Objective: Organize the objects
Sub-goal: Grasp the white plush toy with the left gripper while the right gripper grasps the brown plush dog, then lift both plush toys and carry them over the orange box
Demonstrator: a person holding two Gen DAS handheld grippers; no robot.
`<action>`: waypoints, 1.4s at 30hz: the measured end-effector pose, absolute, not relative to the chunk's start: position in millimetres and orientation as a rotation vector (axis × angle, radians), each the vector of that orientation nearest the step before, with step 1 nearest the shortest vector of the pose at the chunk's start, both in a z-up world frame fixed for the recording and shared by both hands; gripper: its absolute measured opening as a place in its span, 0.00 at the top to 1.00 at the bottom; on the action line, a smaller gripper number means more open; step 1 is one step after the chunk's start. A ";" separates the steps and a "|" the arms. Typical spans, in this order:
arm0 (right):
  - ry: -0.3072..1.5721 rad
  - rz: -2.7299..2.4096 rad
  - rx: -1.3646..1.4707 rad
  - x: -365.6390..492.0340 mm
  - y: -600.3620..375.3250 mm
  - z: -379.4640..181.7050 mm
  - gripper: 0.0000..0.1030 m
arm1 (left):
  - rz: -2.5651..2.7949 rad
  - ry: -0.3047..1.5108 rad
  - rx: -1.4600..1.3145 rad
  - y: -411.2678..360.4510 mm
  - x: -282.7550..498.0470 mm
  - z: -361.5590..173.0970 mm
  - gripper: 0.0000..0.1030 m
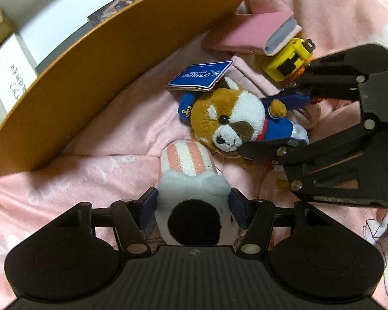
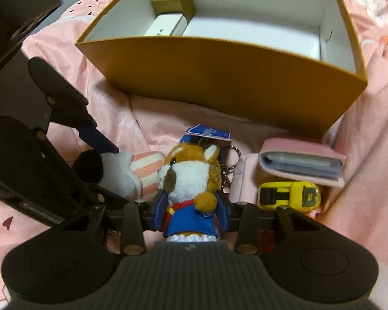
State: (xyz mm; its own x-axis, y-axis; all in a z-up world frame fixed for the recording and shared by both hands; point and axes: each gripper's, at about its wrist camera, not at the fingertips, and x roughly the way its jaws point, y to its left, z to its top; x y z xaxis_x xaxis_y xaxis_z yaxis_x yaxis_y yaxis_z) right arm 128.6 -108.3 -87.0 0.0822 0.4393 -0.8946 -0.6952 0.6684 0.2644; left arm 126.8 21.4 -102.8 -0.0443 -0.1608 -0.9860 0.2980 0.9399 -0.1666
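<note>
Two plush toys are in your grip at once: your left gripper (image 1: 192,202) has its jaws closed on the white body of the striped plush (image 1: 187,178), and your right gripper (image 2: 191,206) has its jaws pinched around the blue-jacketed torso of the red panda plush (image 2: 187,178). Both toys lie side by side on the pink bedding (image 1: 64,180), just in front of the orange box (image 2: 219,77), so gripping each by its thickest, softest part probably gives you a secure hold for lifting over the near wall. From the left wrist view you see the panda's face, the blue Ocean Park tag (image 1: 200,76) beside its head, and the box only as a curved outer wall. From the right wrist view you get what that angle hides: the box's white interior, largely free, with a gold carton (image 2: 173,4) and a white carton (image 2: 165,25) in its far left corner. Still outside the box are the pink card holder (image 2: 302,160) and, touching it, the yellow tape measure (image 2: 289,195).
</note>
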 end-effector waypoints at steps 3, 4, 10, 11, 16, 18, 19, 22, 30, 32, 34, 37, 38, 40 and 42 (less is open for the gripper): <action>1.230 0.869 -0.245 127.8 -108.2 -93.3 0.58 | -0.357 1.556 0.100 22.4 116.8 -102.7 0.34; 1.221 0.870 -0.251 125.5 -108.0 -92.7 0.58 | -0.349 1.545 0.094 22.7 113.5 -102.1 0.34; 1.180 0.865 -0.242 115.5 -112.4 -84.9 0.62 | -0.302 1.470 0.057 24.5 91.4 -97.8 0.37; 1.174 0.859 -0.230 114.2 -114.8 -83.0 0.62 | -0.280 1.448 0.028 29.8 87.7 -95.6 0.38; 1.158 0.830 -0.112 114.1 -137.0 -73.8 0.63 | -0.165 1.334 -0.200 56.7 62.4 -89.0 0.41; 1.161 0.813 -0.073 116.0 -143.5 -71.0 0.63 | -0.126 1.293 -0.299 66.6 53.1 -86.1 0.42; 1.160 0.802 -0.054 117.7 -147.2 -68.1 0.63 | -0.105 1.266 -0.344 70.5 48.9 -82.8 0.42; 1.144 0.780 -0.021 119.6 -154.2 -58.5 0.63 | -0.069 1.172 -0.418 77.2 36.2 -66.0 0.42; 1.054 0.760 0.052 118.0 -171.1 -17.9 0.63 | -0.084 0.944 -0.464 73.1 11.0 -3.5 0.42; 1.045 0.769 0.099 121.5 -173.9 -6.7 0.63 | -0.094 0.892 -0.461 77.4 11.0 11.0 0.42; 1.032 0.793 0.157 126.7 -180.3 7.6 0.63 | -0.110 0.846 -0.466 72.3 33.0 18.5 0.42; 0.985 0.799 0.171 131.9 -184.7 28.9 0.63 | -0.121 0.789 -0.474 78.8 41.9 42.2 0.42; 0.971 0.802 0.171 133.2 -185.0 34.8 0.63 | -0.120 0.774 -0.473 77.8 46.6 47.3 0.42; 0.943 0.808 0.174 137.9 -185.1 47.1 0.63 | -0.117 0.747 -0.473 79.8 53.3 54.6 0.42; 0.914 0.811 0.169 144.9 -183.6 58.4 0.63 | -0.118 0.725 -0.475 81.3 61.8 61.0 0.42</action>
